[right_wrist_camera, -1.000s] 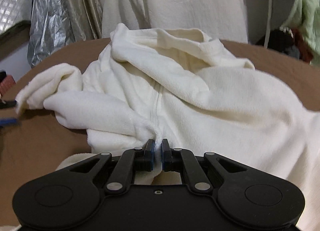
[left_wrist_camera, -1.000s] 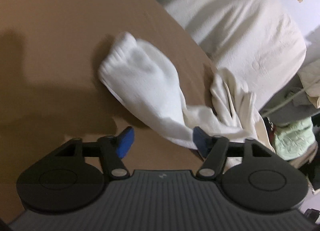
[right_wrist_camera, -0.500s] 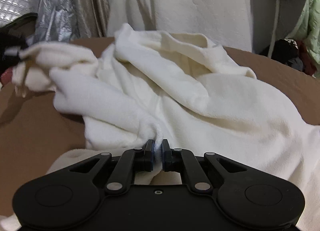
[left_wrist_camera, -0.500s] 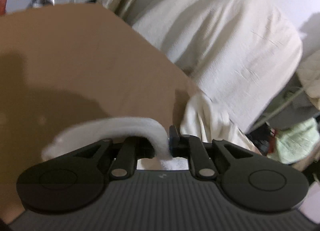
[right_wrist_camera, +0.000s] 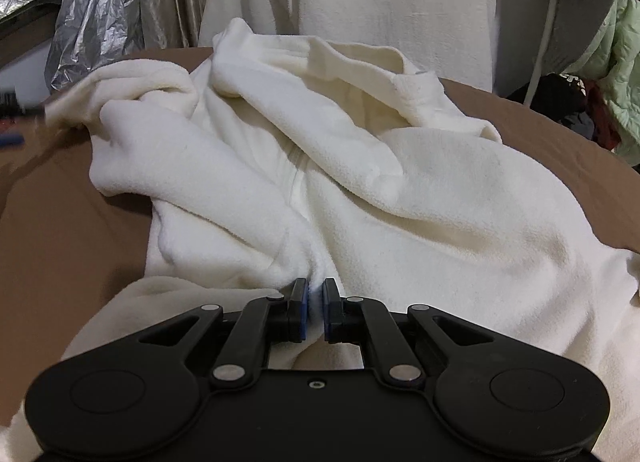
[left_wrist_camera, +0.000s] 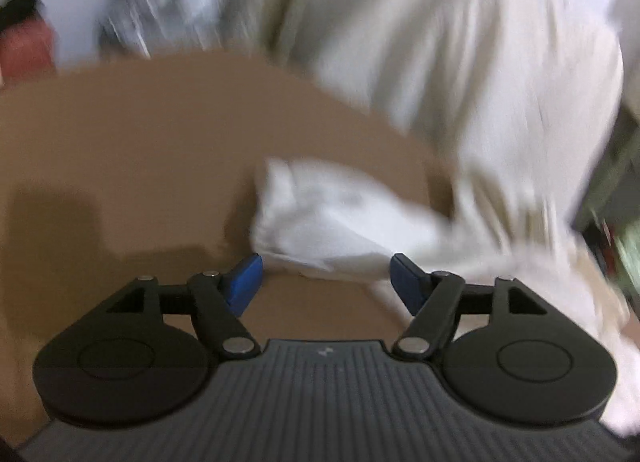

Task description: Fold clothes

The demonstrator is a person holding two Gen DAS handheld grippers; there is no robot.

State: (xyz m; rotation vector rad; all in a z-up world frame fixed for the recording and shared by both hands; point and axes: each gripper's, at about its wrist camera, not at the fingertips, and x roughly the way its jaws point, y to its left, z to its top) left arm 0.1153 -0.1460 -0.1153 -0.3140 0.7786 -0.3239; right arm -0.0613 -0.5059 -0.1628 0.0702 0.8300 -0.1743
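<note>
On brown table (right_wrist_camera: pixel 72 246), cream fleece garment (right_wrist_camera: pixel 400 190)

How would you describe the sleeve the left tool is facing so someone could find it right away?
Start at the brown table, where a cream fleece garment is spread. At its left side one sleeve reaches outward, its cuff end lying on bare brown surface in front of the open left tool. Unlike the bunched body fabric pinched by the right tool, it ends in a loose rounded cuff.

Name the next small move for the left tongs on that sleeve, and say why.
Probably close on it again: the left tongs are open just short of the sleeve cuff, bunched on the brown table, while the right tongs pinch the white fleece garment.
</note>
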